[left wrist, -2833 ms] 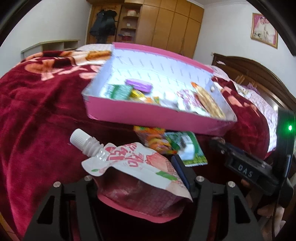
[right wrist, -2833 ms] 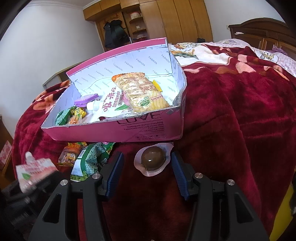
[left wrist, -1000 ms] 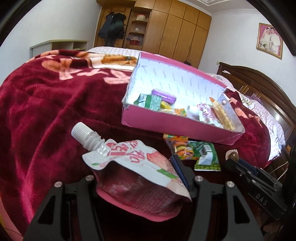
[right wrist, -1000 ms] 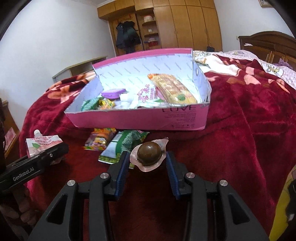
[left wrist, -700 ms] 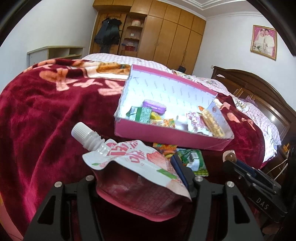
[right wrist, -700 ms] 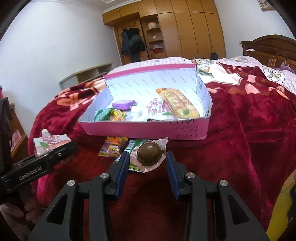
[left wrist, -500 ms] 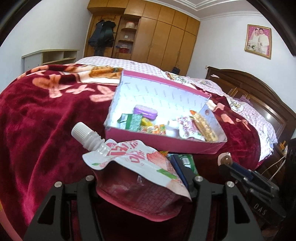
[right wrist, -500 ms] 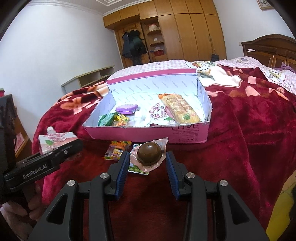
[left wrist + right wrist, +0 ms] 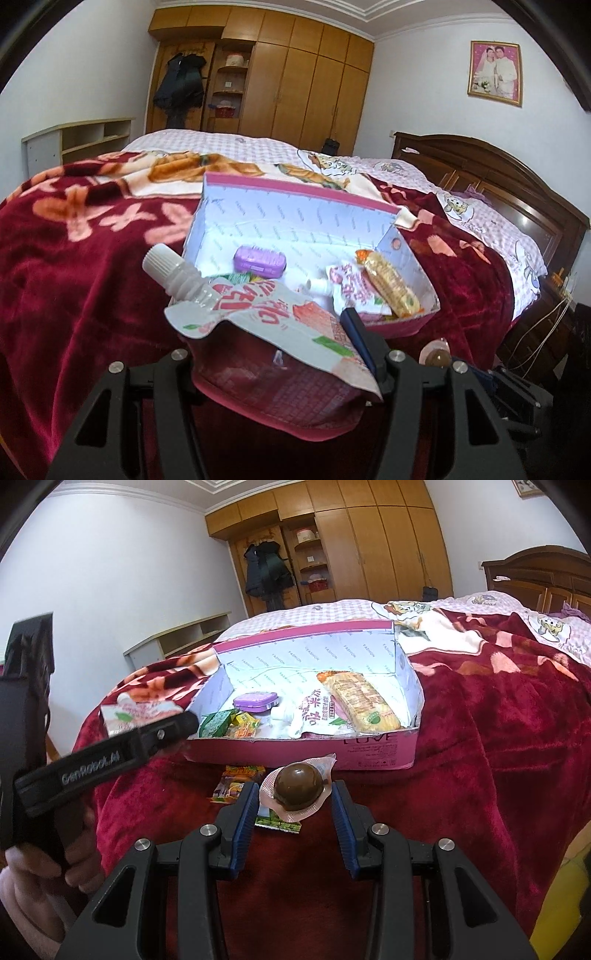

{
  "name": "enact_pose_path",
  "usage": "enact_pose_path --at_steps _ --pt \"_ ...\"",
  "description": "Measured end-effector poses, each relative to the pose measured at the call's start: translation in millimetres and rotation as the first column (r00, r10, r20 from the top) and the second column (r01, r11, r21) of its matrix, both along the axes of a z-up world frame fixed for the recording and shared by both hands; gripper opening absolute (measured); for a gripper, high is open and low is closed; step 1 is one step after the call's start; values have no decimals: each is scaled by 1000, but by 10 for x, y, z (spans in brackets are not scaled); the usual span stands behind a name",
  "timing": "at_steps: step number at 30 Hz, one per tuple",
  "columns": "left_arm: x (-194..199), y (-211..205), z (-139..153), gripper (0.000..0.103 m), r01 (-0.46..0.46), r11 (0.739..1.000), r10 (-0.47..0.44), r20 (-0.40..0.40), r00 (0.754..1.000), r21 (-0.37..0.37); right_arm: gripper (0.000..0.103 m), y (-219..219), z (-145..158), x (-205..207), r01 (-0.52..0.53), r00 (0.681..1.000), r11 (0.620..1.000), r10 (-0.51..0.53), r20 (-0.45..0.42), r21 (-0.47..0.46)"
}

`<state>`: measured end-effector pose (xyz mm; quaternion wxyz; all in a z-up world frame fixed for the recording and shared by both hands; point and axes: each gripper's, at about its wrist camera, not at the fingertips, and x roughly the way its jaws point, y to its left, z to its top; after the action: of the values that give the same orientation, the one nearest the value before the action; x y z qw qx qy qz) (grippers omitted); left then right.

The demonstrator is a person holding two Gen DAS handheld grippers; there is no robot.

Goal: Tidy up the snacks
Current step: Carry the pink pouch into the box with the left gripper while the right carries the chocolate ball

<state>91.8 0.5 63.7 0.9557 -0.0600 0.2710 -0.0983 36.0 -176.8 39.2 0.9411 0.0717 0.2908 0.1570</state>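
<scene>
Left tongs (image 9: 280,354), left wrist view: clamped on a spouted drink pouch (image 9: 266,314), they have risen since a second ago, so the pouch now hangs just in front of the pink box (image 9: 295,206) on the bed (image 9: 74,258), poised for dropping in. Right tongs (image 9: 293,805), right wrist view: closed on a brown sealed egg (image 9: 297,786), lifted slightly and short of the box front, while two packets (image 9: 240,782) remain on the blanket outside, still to collect.
</scene>
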Motion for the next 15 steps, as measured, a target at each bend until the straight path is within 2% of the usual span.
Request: enact_pose_path --at_steps 9,15 --pt "316 -72 14 62 1 1000 -1 7 1000 28 41 -55 31 21 9 1000 1000 -9 11 11" --pt "522 -54 -17 62 -10 1000 11 -17 1000 27 41 -79 37 64 9 1000 1000 -9 15 4"
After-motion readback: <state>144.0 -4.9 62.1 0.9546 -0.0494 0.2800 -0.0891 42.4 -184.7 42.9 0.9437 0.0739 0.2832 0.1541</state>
